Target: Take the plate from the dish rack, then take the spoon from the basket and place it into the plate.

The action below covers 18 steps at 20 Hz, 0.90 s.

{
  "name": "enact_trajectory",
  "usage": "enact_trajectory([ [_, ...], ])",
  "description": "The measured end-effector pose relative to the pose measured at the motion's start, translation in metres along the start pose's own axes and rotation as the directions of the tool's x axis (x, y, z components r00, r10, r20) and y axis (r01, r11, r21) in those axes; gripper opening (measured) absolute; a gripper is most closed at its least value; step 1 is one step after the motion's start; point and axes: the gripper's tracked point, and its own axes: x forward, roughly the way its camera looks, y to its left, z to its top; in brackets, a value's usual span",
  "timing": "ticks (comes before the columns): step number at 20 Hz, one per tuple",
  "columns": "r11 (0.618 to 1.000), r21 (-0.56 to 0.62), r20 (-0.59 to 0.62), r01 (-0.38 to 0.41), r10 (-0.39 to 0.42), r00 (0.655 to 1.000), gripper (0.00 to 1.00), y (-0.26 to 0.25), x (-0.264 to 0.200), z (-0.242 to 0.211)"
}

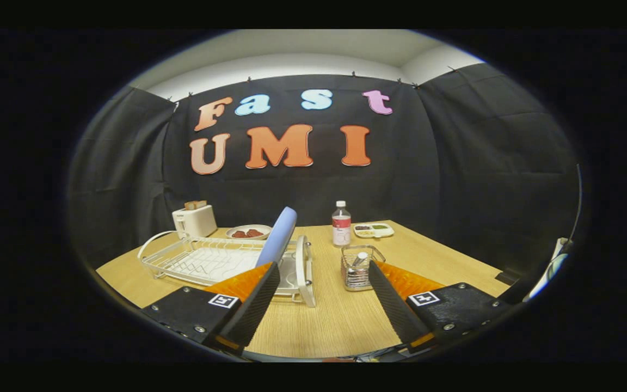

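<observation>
Your gripper [321, 283] hangs spread wide, holding nothing, the upright pale-blue plate [277, 237] in the white wire dish rack [204, 260] just beyond its left finger.

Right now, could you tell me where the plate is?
The plate stands on edge in the dish rack, just beyond the open gripper, beside the basket.

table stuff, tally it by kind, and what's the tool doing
dish rack: 1
blue plate: 1
wire basket: 1
toaster: 1
bottle: 1
food dishes: 2
total: 7
tool: open, holding nothing
</observation>
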Motion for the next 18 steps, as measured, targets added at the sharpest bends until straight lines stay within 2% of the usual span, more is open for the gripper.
enact_trajectory([
  [7,1.0,0.005,-0.028,0.018,-0.017,0.999,0.98,-0.002,0.008,-0.007],
  [12,0.999,0.025,-0.073,-0.04,0.041,0.996,0.98,0.022,0.025,-0.008],
  [18,0.998,0.039,-0.094,-0.056,0.06,0.994,0.97,0.046,0.062,0.013],
])
